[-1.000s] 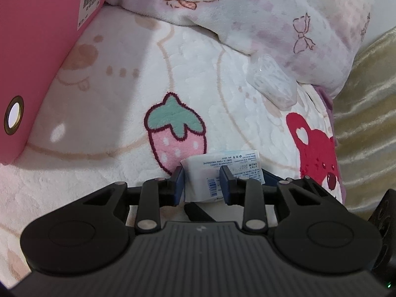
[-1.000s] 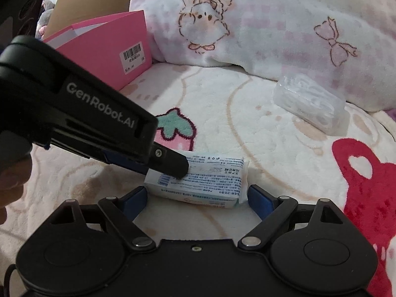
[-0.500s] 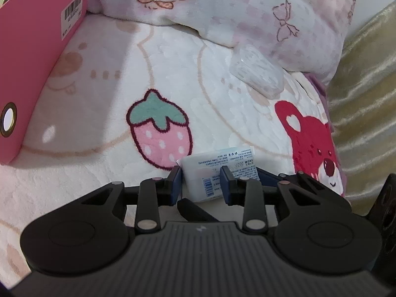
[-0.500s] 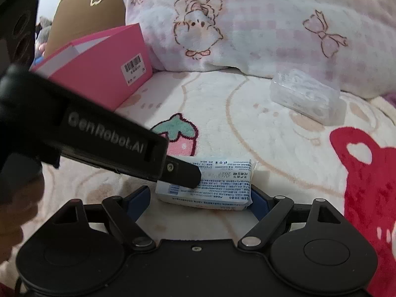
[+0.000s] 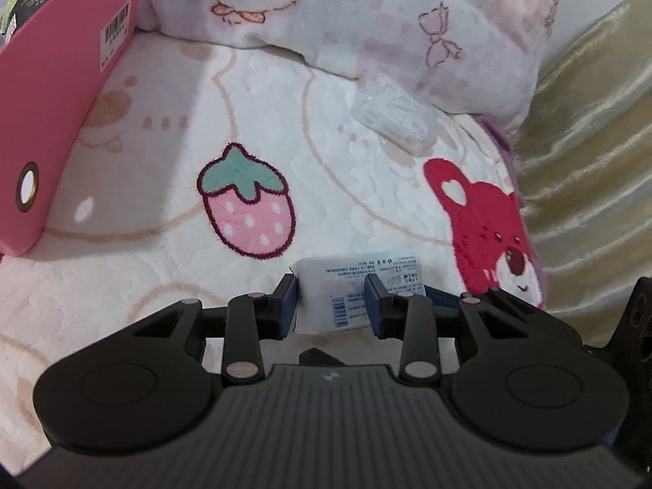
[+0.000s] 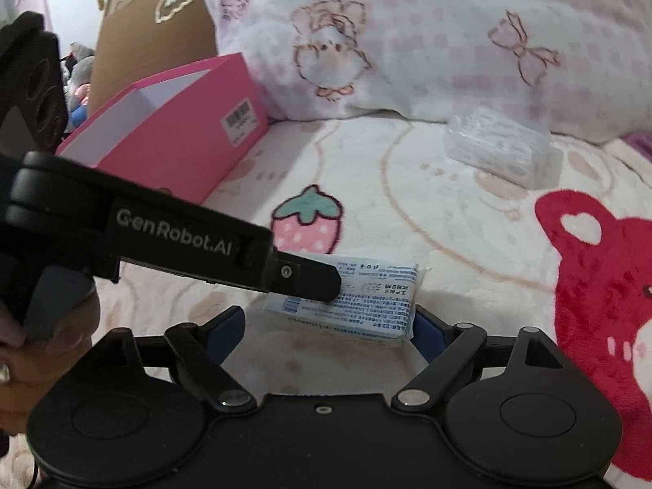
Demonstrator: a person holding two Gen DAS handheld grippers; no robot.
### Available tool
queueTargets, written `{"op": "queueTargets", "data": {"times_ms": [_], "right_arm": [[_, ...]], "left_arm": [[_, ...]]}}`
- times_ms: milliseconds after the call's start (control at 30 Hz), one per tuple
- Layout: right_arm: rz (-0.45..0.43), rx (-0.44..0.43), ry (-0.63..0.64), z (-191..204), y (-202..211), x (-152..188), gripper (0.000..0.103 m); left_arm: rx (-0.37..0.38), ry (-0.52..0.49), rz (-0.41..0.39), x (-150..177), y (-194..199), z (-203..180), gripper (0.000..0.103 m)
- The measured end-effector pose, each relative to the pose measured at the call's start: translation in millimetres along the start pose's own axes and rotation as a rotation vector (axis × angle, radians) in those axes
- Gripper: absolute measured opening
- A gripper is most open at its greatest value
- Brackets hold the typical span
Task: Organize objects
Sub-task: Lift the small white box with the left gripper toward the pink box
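**Tissue pack in the left gripper**

Tissue pack (image 5: 354, 285) is sitting low over the blanket (image 5: 171, 138), just past the pink strawberry (image 5: 248, 214) and beside the red bear (image 5: 493, 236). The left gripper (image 5: 331, 299) is squeezing it. Its two blue pads (image 5: 287, 297) are pressing on both sides of the pack, so the fingers are closed tight on it.

Seen from the right camera, the left gripper (image 6: 326, 281) is reaching in from the left side, and its black tip is lying across the pack (image 6: 366, 305).

The right gripper (image 6: 328, 326) is waiting just behind the pack. Its fingers are spread wide. One blue pad (image 6: 430, 332) is touching or almost touching the right end of the pack, but I cannot tell which. The other pad is well apart from the pack. It is not holding anything.

A pink box (image 6: 175, 130) is standing open at the left, with a barcode sticker (image 6: 240, 120) on its side. A clear packet (image 6: 497, 150) is lying farther back, right by the big fluffy pillow (image 6: 428, 40). A brown carton (image 6: 150, 28) is standing behind the pink box.
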State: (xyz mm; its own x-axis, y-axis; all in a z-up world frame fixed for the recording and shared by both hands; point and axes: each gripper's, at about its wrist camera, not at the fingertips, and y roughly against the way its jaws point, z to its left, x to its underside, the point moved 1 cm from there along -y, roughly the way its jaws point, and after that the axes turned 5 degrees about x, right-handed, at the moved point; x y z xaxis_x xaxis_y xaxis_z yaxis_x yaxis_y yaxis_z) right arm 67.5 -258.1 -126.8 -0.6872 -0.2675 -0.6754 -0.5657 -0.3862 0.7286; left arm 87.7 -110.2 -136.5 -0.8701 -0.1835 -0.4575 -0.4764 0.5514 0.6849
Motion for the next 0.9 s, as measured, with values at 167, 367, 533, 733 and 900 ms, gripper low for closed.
{"op": "queueTargets", "data": {"times_ms": [167,367,533,733,900], "right_arm": [[-0.010,-0.019,0.009,10.6,9.2,2.1,0.091],[-0.011,-0.059,0.015,29.9,17.8,-1.7,0.091],[-0.029,-0.093,0.021,46.0,25.4,-4.6,0.091],[-0.051,-0.103,0.013,58.4,39.6,-2.3,0.091],[-0.080,-0.071,-0.011,61.0,53.5,3.4,0.091]], "left_arm": [[-0.007,-0.031,-0.022,6.5,18.0,-3.1,0.033],[-0.083,-0.130,-0.056,15.3,45.8,-12.6,0.033],[-0.101,-0.125,-0.061,15.0,69.7,-6.5,0.033],[-0.098,-0.140,-0.044,20.2,88.5,-8.1,0.033],[-0.054,-0.102,-0.003,30.1,94.7,-8.4,0.033]]}}
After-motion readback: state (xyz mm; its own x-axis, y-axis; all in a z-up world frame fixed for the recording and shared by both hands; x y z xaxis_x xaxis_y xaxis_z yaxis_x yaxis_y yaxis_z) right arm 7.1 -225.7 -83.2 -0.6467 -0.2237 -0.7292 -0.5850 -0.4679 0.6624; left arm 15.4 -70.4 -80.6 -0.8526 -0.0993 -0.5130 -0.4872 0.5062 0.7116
